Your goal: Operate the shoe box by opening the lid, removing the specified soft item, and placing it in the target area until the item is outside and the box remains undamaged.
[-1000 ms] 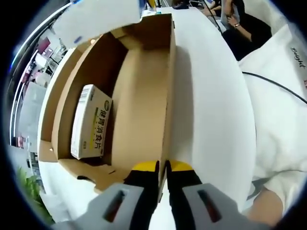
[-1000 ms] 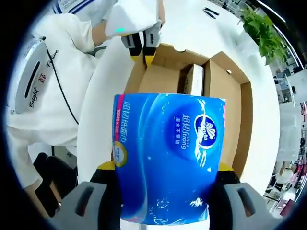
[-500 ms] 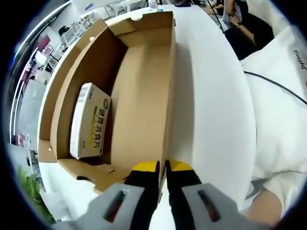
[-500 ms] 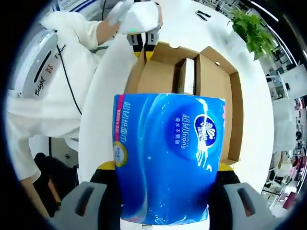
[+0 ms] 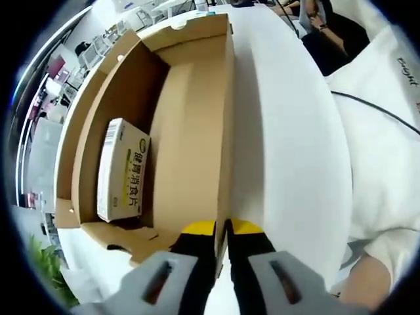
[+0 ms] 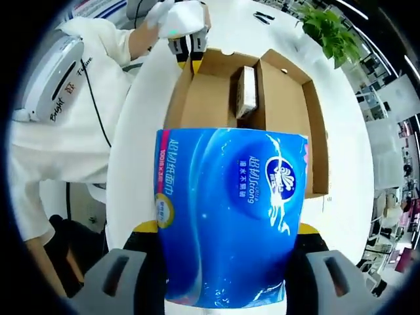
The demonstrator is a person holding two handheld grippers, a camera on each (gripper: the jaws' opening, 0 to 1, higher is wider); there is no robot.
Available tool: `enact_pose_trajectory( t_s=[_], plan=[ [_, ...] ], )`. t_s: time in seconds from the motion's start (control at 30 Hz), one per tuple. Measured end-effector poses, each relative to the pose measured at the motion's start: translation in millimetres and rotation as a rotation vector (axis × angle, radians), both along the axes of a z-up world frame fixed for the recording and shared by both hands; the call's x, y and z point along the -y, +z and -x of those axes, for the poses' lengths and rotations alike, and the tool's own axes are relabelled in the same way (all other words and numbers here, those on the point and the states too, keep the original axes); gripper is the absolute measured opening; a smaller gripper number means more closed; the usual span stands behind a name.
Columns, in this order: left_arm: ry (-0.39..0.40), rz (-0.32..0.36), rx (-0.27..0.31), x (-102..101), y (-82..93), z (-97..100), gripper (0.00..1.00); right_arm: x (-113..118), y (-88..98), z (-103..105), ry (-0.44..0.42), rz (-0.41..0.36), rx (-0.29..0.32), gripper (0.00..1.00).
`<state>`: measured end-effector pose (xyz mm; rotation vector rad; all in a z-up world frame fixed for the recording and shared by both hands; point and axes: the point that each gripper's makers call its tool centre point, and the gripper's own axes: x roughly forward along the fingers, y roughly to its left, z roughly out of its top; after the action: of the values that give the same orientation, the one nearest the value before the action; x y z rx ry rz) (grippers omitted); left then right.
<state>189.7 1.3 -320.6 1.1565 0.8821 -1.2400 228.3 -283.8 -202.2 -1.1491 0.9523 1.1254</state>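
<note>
The open cardboard shoe box (image 5: 190, 138) lies on the white table, its lid folded out flat to the far side. My left gripper (image 5: 222, 231) is shut on the box's near side wall. Inside the box rests a small white and yellow carton (image 5: 121, 170). In the right gripper view a blue pack of soft tissues (image 6: 230, 213) sits between the jaws, with my right gripper (image 6: 226, 230) shut on it, held above and outside the shoe box (image 6: 216, 98). The left gripper (image 6: 184, 46) appears there at the box's far corner.
A person in white clothing (image 6: 59, 125) stands beside the table. The white tabletop (image 5: 289, 151) runs along the box's right side. A green plant (image 6: 325, 29) stands beyond the table. Seated people (image 5: 321, 33) are at the far end.
The right gripper view has pulled farther from the box, which now looks smaller; the tissue pack stays gripped. The white thing over the box in the left gripper view a second ago has gone.
</note>
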Motion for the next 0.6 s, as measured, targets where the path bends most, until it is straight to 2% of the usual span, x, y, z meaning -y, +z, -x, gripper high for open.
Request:
enact_pose_trajectory(
  t_s=[0.2,0.37,0.6],
  plan=[
    [-0.007,0.003,0.007,-1,0.1,-0.3,0.06,4,2.1,0,-0.009,0.008,-0.002,0.71],
    [0.0,0.001,0.0,0,0.0,-1.0,0.05,16,3.4,2,0.004,0.026,0.013,0.71],
    [0.004,-0.002,-0.001,0,-0.2,-1.4,0.05,36,-0.8,6,-0.024,0.043,0.011,0.71]
  ],
)
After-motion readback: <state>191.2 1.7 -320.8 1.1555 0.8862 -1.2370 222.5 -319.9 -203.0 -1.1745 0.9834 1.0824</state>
